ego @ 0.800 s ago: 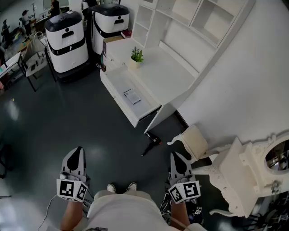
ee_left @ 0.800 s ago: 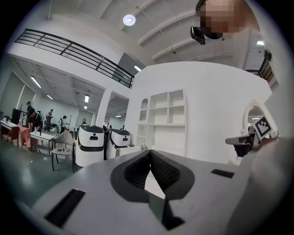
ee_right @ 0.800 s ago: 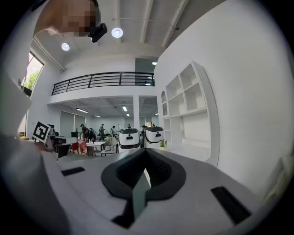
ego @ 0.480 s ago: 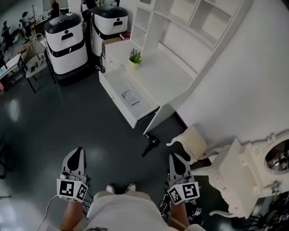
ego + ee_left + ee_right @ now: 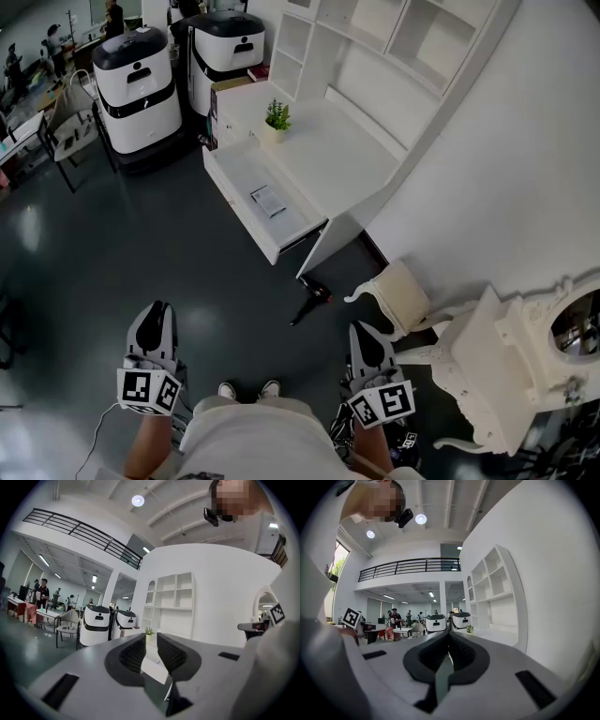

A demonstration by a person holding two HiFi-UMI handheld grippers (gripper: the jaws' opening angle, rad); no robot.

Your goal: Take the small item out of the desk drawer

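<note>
Two grippers, both empty, were hanging low by the person's waist over the dark floor, well away from the job. The left gripper (image 5: 157, 311) had its jaws pinched down to a thin slit with nothing in it, and the right gripper (image 5: 362, 330) had its jaws closed together on nothing. That looks like a carrying pose to me: no reason to spread the jaws until there's something in reach.

The white desk drawer (image 5: 238, 215) stood pulled right out from under the white desk top (image 5: 342, 155), so its contents were open to a reach from above. The small flat pale item (image 5: 269, 201) lay on the drawer bottom around the middle, clear of the front wall. A small green potted plant (image 5: 277, 116) sat near the desk top's far-left corner, out of the way.

Hard to tell what the item actually was. It was too small in the head view, maybe a booklet or a card with print on it. The drawer's back end ran under the desk edge and was hidden. Both hands were mostly hidden behind the marker cubes.
</note>
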